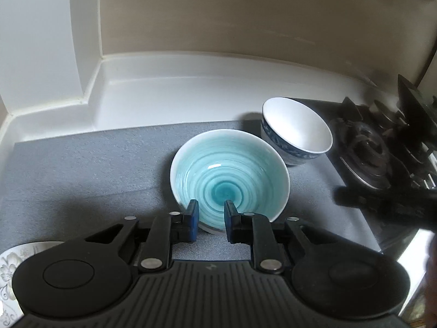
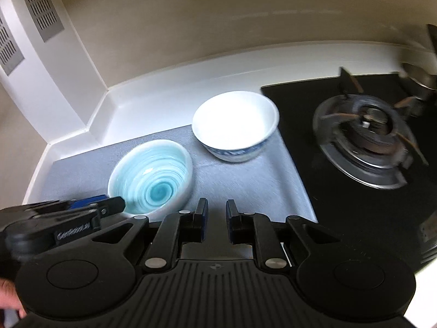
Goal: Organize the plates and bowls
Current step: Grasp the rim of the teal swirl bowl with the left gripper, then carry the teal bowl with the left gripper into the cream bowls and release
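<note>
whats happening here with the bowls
A person is working with a claw in each hand at a counter beside a gas stove. Two bowls sit apart on a grey mat: a teal bowl and a white bowl with a blue outside. The left claw hangs over the teal bowl's near rim, jaws narrow with a gap, gripping nothing. The right claw is also empty, over the mat. A floral plate shows at the edge.

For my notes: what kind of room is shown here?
Most likely a home kitchen: a black gas stove burner, a white countertop, and a turquoise swirl-glazed ceramic bowl on a grey mat.
</note>
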A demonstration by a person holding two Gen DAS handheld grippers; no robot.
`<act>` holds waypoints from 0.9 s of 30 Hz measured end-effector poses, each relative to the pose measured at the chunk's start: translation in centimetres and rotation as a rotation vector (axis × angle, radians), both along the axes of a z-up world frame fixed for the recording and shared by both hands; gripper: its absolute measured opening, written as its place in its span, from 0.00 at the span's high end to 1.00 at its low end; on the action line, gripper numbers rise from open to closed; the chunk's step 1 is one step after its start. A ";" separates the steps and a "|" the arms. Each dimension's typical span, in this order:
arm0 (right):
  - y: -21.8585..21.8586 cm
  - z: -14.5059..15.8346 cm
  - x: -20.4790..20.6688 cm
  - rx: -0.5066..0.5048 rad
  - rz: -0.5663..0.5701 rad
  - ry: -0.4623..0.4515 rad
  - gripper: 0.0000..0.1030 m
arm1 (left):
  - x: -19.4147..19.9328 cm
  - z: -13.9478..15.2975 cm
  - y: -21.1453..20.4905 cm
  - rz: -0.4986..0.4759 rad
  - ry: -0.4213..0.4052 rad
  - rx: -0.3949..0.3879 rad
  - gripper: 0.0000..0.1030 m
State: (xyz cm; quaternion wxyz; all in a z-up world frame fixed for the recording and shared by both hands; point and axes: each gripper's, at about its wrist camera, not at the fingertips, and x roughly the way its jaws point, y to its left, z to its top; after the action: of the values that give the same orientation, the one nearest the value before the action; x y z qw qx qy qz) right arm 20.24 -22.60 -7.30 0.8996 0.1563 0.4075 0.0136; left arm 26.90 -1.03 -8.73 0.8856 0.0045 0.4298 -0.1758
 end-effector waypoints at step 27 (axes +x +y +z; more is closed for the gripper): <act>1.1 -1.0 5.2 0.079 0.130 0.055 0.91 | -0.3 2.7 0.3 0.087 -0.097 0.040 0.94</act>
State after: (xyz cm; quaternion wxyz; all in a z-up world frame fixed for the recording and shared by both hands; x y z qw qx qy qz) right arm 25.42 -21.54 -8.31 0.8785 0.1653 0.4404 0.0836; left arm 26.58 -0.71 -5.99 0.9119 0.0121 0.3897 -0.1281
